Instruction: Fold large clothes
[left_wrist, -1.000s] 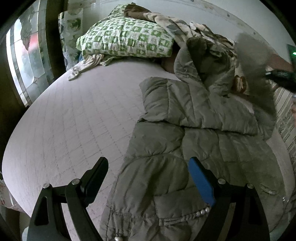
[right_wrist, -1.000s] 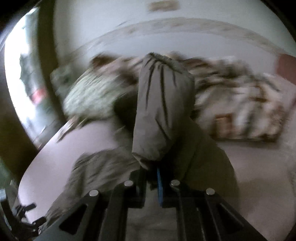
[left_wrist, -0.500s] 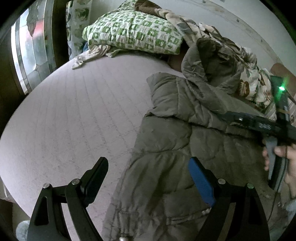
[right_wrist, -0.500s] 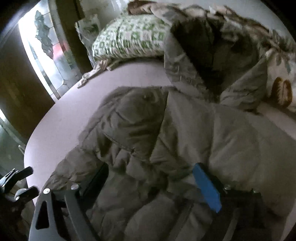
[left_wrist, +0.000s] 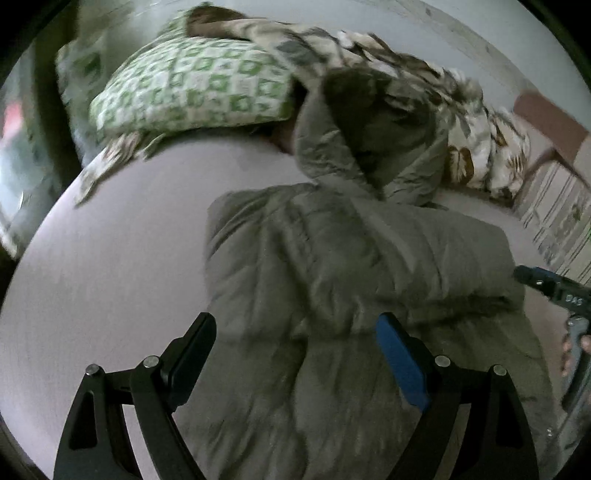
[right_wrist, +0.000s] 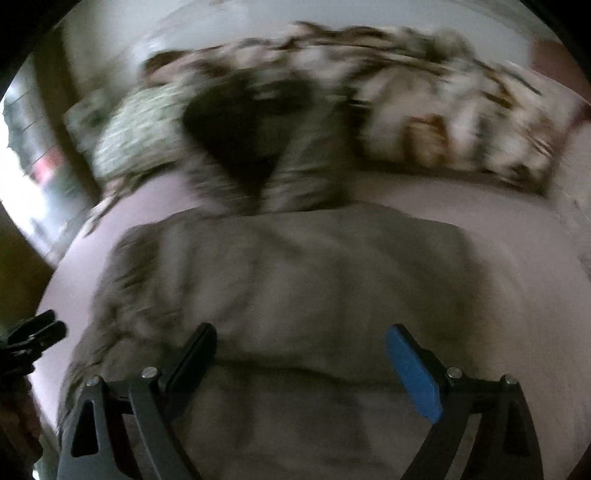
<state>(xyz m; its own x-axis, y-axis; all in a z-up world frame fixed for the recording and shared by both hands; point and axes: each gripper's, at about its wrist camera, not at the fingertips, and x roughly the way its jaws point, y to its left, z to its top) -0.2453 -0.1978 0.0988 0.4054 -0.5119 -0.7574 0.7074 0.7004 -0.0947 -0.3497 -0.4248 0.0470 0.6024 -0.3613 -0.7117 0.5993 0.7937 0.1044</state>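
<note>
A grey-green padded hooded jacket (left_wrist: 351, 280) lies spread on the pale bed, both sleeves folded across its body, hood (left_wrist: 369, 129) at the far end. In the left wrist view my left gripper (left_wrist: 295, 347) hovers open above the jacket's lower part, nothing between its fingers. The right wrist view is blurred: the same jacket (right_wrist: 295, 288) lies below my right gripper (right_wrist: 301, 354), which stands open and empty over the jacket's middle. The right gripper's body (left_wrist: 554, 291) and a hand show at the right edge of the left wrist view. The left gripper's tips (right_wrist: 33, 336) show at the left edge of the right wrist view.
A green-and-white checked pillow (left_wrist: 192, 85) and a brown-and-cream patterned quilt (left_wrist: 469, 122) lie bunched at the head of the bed. The pale mattress sheet (left_wrist: 110, 258) is bare to the left of the jacket. A window (right_wrist: 22, 177) is on the left.
The right gripper let go of the sleeve it held up; that sleeve now lies folded across the jacket, and the gripper drew back and down. The left gripper shifted right over the jacket.
</note>
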